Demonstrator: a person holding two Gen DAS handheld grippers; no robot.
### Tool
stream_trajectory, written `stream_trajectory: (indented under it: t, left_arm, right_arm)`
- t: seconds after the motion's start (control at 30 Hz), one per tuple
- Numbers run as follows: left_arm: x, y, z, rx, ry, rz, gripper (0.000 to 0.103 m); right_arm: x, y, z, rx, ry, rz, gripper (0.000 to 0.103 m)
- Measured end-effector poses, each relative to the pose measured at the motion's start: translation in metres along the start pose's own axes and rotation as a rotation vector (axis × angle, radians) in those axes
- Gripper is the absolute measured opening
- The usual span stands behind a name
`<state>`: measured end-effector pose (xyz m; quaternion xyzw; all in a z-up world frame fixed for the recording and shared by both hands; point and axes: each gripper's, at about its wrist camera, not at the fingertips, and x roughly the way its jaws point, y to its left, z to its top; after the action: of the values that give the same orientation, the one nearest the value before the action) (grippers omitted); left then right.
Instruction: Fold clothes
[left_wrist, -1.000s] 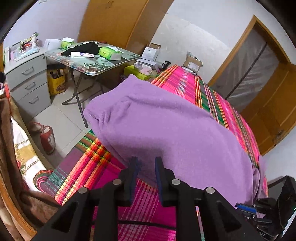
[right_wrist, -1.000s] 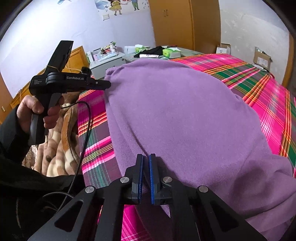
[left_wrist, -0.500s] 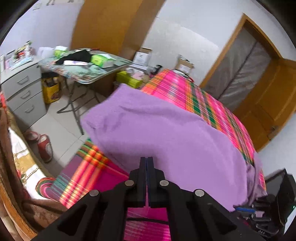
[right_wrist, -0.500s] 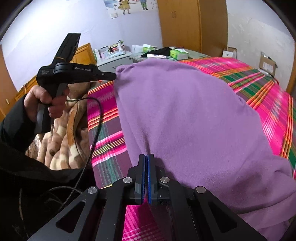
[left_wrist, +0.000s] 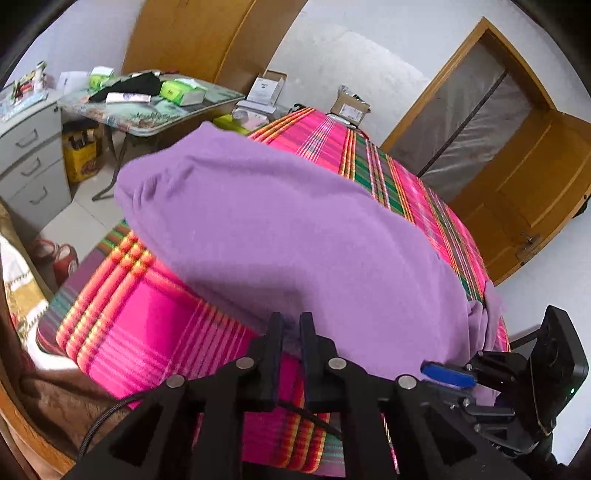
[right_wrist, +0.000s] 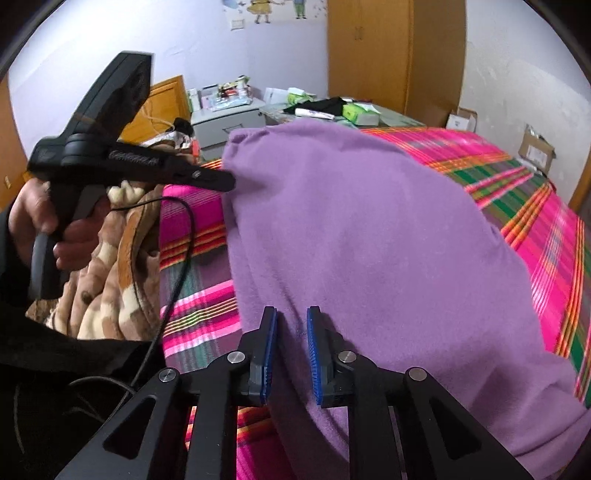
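Observation:
A purple garment (left_wrist: 295, 229) (right_wrist: 369, 229) lies spread over the pink plaid bed cover (left_wrist: 147, 317) (right_wrist: 546, 221). My left gripper (left_wrist: 291, 325) is at the garment's near edge. Its jaws are opening with a narrow gap, and purple cloth shows in that gap without being pinched. In the right wrist view the left gripper (right_wrist: 225, 182), held by a hand (right_wrist: 33, 221), has its tip at the garment's left corner. My right gripper (right_wrist: 291, 321) hovers over the garment's near side. Its jaws are opening; the blue pads (right_wrist: 267, 354) stand apart with cloth lying beneath them.
A brown patterned blanket (right_wrist: 107, 266) is bunched at the bed's left side. Beyond the bed are a folding table (left_wrist: 147, 107) with boxes, a grey drawer cabinet (left_wrist: 29, 155), red slippers (left_wrist: 62, 254), cardboard boxes (left_wrist: 349, 107) and a wooden door (left_wrist: 517, 177).
Both grippers were shut half a second ago and their jaws now stand parted. The left gripper has shifted sideways along the garment's edge. The garment stays spread on the bed.

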<state>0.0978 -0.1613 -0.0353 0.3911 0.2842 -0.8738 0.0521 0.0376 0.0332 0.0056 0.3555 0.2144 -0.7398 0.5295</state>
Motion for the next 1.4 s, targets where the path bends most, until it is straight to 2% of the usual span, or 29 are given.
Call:
stream_trajectory:
  t: [0.07,0.33,0.63,0.67,0.7,0.73,0.93,1.17,1.33,1.4]
  left_arm:
    - [0.001,0.001,-0.001,-0.017,0.008,-0.007,0.008]
    - [0.008,0.004,0.000,-0.100,0.026,-0.067,0.024]
    - [0.013,0.012,-0.001,-0.232,0.029,-0.132,0.027]
    - [0.014,0.013,0.000,-0.242,0.029,-0.143,0.026]
    - [0.015,0.012,0.001,-0.242,0.029,-0.148,0.011]
    - [0.015,0.012,0.001,-0.237,0.029,-0.141,0.002]
    - [-0.003,0.007,0.003,-0.176,-0.035,-0.120,0.002]
    - [0.013,0.014,-0.005,-0.136,0.039,-0.086,0.002]
    - [0.002,0.012,-0.005,-0.090,0.058,-0.064,0.002]
    - [-0.007,0.011,-0.001,-0.076,0.023,-0.046,0.002]
  right_arm:
    - [-0.002,-0.005,0.000,0.029,-0.014,0.007,0.006]
    - [-0.008,-0.013,-0.001,0.075,-0.051,0.007,0.004]
    - [-0.018,-0.010,-0.002,0.080,-0.095,0.029,0.003]
    - [-0.019,-0.010,-0.001,0.079,-0.098,0.032,0.003]
    - [-0.020,-0.009,-0.001,0.076,-0.100,0.034,0.003]
    - [-0.020,-0.008,-0.001,0.074,-0.100,0.035,0.002]
    - [-0.023,0.002,-0.003,0.037,-0.085,0.046,0.000]
    - [-0.004,0.007,-0.012,0.037,-0.012,0.056,0.000]
    - [-0.026,-0.002,-0.005,0.088,-0.097,0.079,0.005]
    - [-0.029,-0.009,-0.002,0.121,-0.120,0.064,0.008]
